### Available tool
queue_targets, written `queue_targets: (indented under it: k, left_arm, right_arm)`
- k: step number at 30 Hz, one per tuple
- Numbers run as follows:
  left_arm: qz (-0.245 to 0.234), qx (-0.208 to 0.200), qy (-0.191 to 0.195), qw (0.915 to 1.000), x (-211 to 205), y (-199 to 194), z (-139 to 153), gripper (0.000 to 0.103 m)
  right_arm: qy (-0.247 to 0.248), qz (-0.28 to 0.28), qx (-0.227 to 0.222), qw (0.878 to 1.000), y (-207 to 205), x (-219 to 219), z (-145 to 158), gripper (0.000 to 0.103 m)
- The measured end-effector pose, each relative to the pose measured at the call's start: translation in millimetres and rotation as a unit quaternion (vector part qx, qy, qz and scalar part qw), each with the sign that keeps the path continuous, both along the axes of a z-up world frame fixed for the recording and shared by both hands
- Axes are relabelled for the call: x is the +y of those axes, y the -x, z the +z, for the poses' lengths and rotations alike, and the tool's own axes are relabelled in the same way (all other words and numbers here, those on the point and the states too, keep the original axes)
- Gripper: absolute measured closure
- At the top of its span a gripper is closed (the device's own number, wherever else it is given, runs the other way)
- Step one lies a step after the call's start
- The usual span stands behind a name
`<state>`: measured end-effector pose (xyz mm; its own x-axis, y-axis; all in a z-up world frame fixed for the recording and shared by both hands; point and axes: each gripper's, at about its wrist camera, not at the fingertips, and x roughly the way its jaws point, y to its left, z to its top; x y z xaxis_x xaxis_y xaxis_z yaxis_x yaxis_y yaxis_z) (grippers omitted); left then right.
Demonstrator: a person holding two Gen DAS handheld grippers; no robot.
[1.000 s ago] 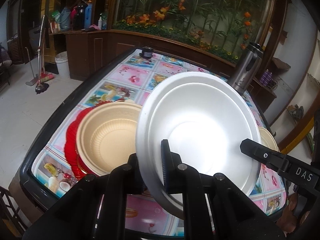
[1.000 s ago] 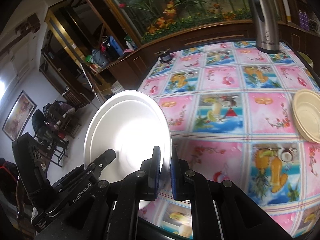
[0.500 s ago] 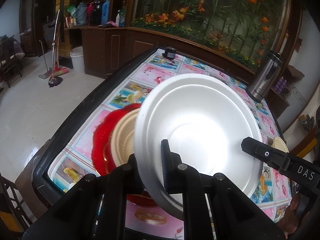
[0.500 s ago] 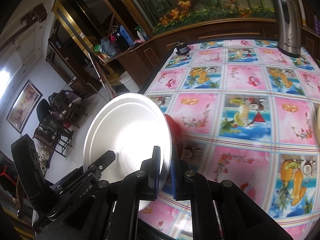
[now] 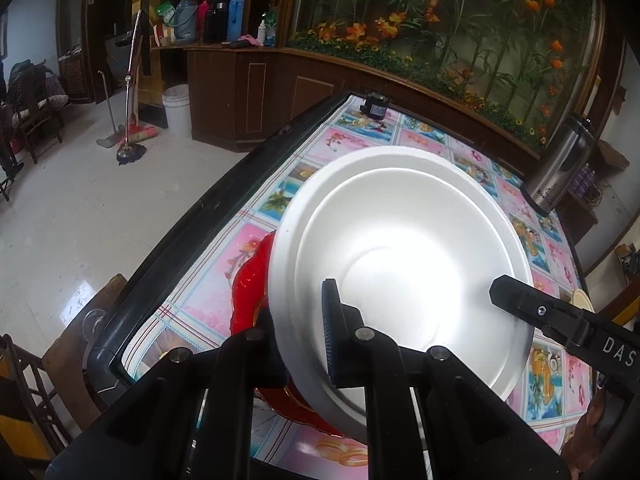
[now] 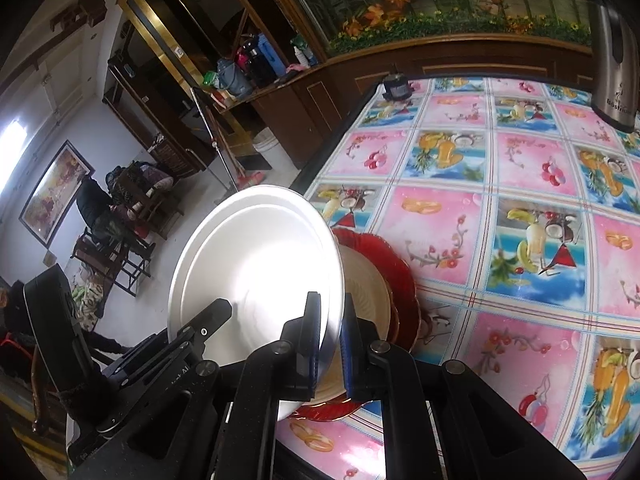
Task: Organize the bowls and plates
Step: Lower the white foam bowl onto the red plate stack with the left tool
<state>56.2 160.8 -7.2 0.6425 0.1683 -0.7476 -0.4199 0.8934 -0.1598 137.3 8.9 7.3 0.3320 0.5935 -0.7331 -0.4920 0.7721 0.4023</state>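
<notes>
A large white foam plate hangs tilted above the table, held by its rim from two sides. My left gripper is shut on its near-left rim. My right gripper is shut on the opposite rim, and its finger shows at the right of the left wrist view. Under the white plate a cream bowl sits on a red scalloped plate near the table's left edge. In the left wrist view only the red plate's edge peeks out; the bowl is hidden.
A steel flask stands at the table's far right. A small black object sits at the far edge. A cream dish lies at the right. The table's dark rim drops to tiled floor; a wooden chair stands close.
Both grippers have carried the white plate leftward and slightly down, so it now hangs over the cream bowl and red plate. The bowl has vanished behind it in the left wrist view.
</notes>
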Motion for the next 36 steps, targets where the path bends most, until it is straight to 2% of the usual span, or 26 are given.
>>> queue_targets:
  k: [36]
  left_arm:
    - [-0.003,0.02,-0.007,0.9998,0.5,-1.0,-7.8,0.093]
  right_arm:
    - [0.01,-0.004,0.021,1.0,-5.8,3.8,-16.3,0.095]
